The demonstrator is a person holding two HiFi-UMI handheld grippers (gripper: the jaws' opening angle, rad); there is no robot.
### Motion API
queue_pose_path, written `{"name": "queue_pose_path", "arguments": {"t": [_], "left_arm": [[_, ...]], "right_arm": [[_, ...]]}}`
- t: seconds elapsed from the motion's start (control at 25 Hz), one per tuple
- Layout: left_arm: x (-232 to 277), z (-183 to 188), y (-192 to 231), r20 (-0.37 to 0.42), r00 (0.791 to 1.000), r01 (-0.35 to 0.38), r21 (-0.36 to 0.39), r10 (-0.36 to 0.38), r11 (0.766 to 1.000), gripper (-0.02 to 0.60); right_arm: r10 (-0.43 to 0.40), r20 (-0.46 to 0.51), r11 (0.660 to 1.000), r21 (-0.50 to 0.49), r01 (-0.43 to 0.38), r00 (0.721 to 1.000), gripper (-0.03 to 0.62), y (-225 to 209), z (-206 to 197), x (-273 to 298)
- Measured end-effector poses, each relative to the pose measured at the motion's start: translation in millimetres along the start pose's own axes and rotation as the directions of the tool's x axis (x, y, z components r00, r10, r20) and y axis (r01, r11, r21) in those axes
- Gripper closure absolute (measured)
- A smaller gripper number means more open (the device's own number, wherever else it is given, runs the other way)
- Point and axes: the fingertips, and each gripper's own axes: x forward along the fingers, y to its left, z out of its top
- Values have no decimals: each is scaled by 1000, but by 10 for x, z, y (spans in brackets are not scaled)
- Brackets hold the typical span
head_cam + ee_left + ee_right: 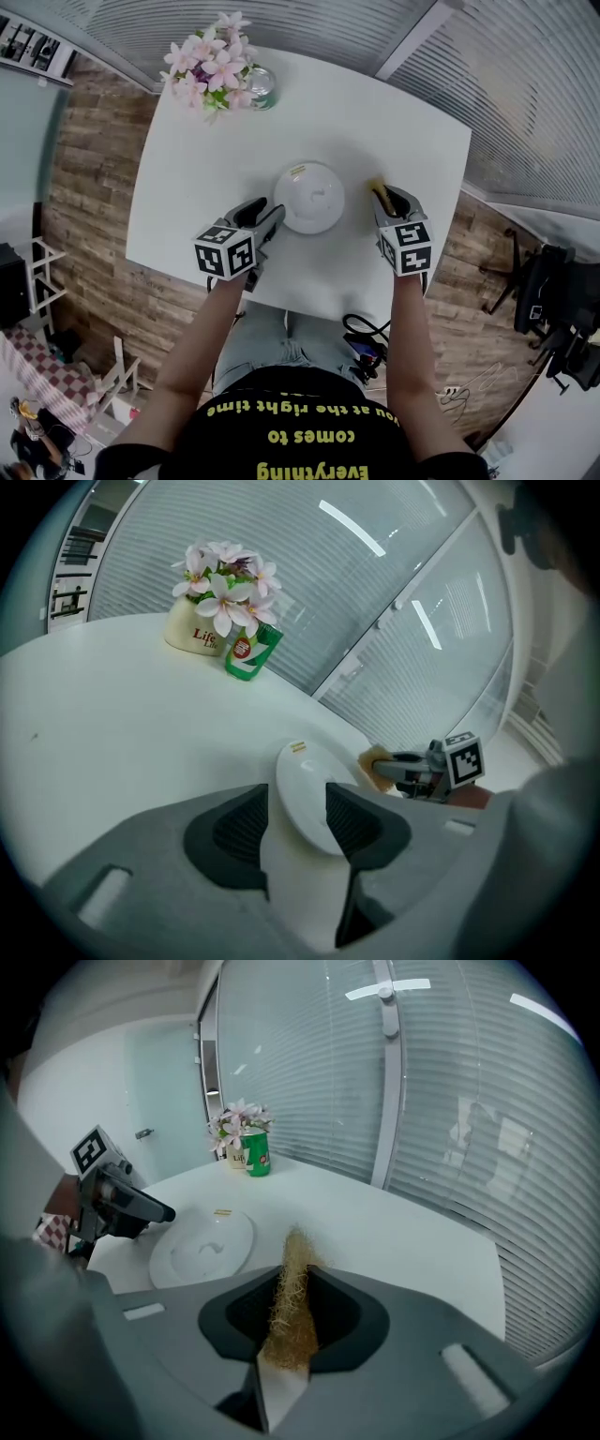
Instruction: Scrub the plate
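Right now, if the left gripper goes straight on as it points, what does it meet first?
The plate: its rim lies between the open jaws of the left gripper, though contact is hard to judge.

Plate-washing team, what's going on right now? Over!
Left gripper open, jaws either side of plate rim, not pinching. Right gripper shut on scrubber, beside plate. Flowers and green can at far corner, nothing blocking.
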Motion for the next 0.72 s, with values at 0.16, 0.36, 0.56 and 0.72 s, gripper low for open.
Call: {"name": "queue_pose_path", "arguments": {"t": [0.16,0.36,0.56,0.72], "left_arm": [[37,-40,10,-33,999,-7,-16,7,1000,391],[83,-72,51,-84,996,-23,-128,13,992,391],[128,-34,52,-104,994,-7,-208,-15,978,393],[196,-30,-34,-122,991,25,-227,-54,974,393]], "right_arm": [[45,-10,998,-41,-45,999,522,205,36,74],[64,-63,992,-101,-70,996,522,369,-11,174],[70,-79,989,-123,-80,994,522,419,-14,216],[79,-85,987,-131,-90,993,522,433,-9,228]]}}
